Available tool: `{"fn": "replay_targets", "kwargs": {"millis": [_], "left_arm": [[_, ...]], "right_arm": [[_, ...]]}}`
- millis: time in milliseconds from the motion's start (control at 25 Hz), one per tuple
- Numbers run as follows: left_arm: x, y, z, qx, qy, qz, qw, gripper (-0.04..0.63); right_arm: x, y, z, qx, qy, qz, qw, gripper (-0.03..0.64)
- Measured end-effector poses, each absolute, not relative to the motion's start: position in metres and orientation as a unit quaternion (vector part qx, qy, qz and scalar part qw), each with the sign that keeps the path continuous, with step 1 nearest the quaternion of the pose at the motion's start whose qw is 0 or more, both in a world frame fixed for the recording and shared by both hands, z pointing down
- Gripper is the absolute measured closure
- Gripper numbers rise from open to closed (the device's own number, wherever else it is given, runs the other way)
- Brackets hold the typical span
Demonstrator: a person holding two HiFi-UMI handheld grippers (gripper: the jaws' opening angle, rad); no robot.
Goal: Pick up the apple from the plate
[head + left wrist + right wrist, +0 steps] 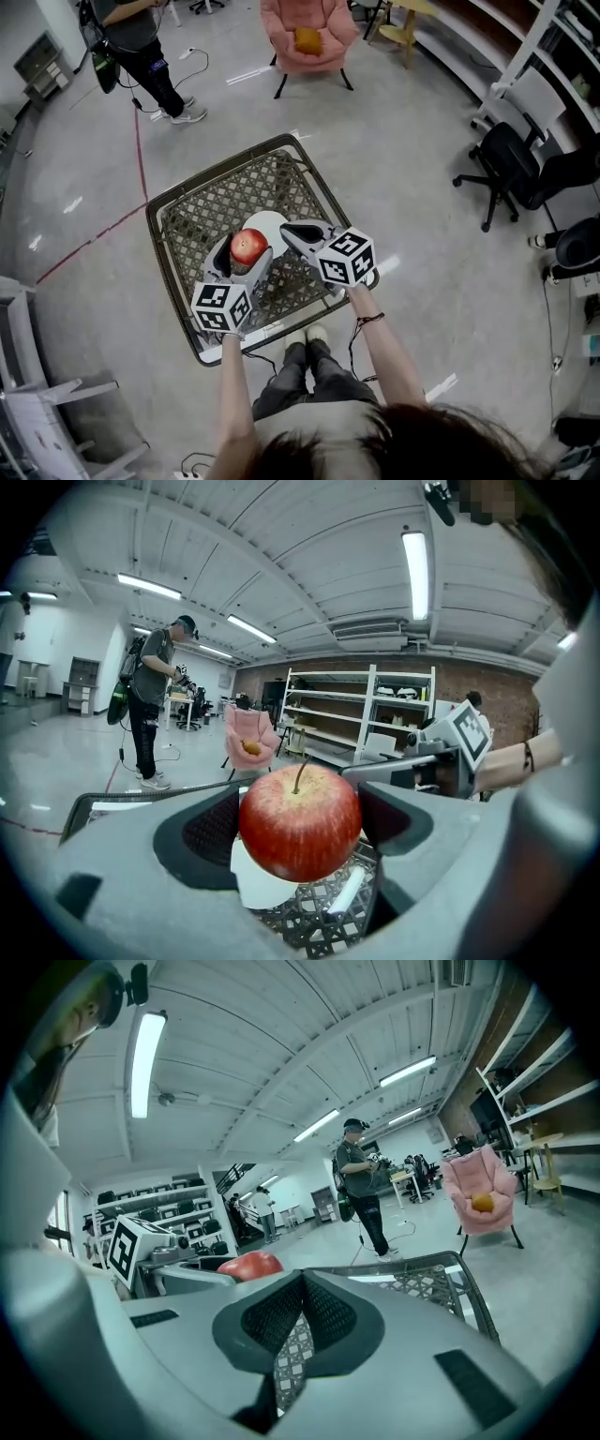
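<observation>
Left gripper point(246, 255) clamps the apple point(248, 246); right gripper point(287, 231) closed, empty.
Head view: apple held over the plate point(274, 223) edge, right gripper's tip just beside it. Left gripper view: jaws pinch the apple's two sides, plate beneath. Right gripper view: jaws meet, nothing between; apple to their left.

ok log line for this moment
left tongs: shut on apple | right tongs: shut, empty | plate: beneath apple, on mesh table

Pretty bright, even light from the ceiling strip lights point(415, 574), soft glare on the glossy floor point(412, 169), heavy fisheye bending plus dark vignetted corners in both gripper views.
</observation>
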State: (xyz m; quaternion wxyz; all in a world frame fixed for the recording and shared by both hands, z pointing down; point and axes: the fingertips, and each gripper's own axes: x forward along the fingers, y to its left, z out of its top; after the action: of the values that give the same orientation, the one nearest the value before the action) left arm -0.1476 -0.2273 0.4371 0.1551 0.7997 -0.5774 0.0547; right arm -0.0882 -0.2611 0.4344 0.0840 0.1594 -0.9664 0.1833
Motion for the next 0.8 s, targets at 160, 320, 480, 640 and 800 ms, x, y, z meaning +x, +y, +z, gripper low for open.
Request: {"fn": "replay_targets", "kwargs": {"millis": [160, 320, 480, 640, 800], "left_arm": [[-0.148, -0.222, 0.433, 0.8, -0.577, 0.051, 0.158, 0.19], [-0.146, -0.218, 0.425, 0.801, -0.575, 0.049, 0.157, 0.19], [-0.147, -0.214, 0.425, 0.801, -0.574, 0.047, 0.162, 0.19], [-0.148, -0.211, 0.419, 0.803, -0.573, 0.048, 0.155, 0.19], [-0.149, -0.208, 0.416, 0.805, -0.571, 0.043, 0.158, 0.19]], "right_arm": [[-0.091, -0.254, 0.428, 0.156, -0.968, 0.183, 0.079, 0.607], [-0.094, -0.249, 0.421, 0.154, -0.968, 0.182, 0.073, 0.607], [-0.092, -0.244, 0.422, 0.154, -0.968, 0.185, 0.068, 0.607], [-0.09, -0.24, 0.42, 0.154, -0.968, 0.185, 0.065, 0.607], [-0.089, -0.238, 0.416, 0.157, -0.968, 0.19, 0.054, 0.607]]}}
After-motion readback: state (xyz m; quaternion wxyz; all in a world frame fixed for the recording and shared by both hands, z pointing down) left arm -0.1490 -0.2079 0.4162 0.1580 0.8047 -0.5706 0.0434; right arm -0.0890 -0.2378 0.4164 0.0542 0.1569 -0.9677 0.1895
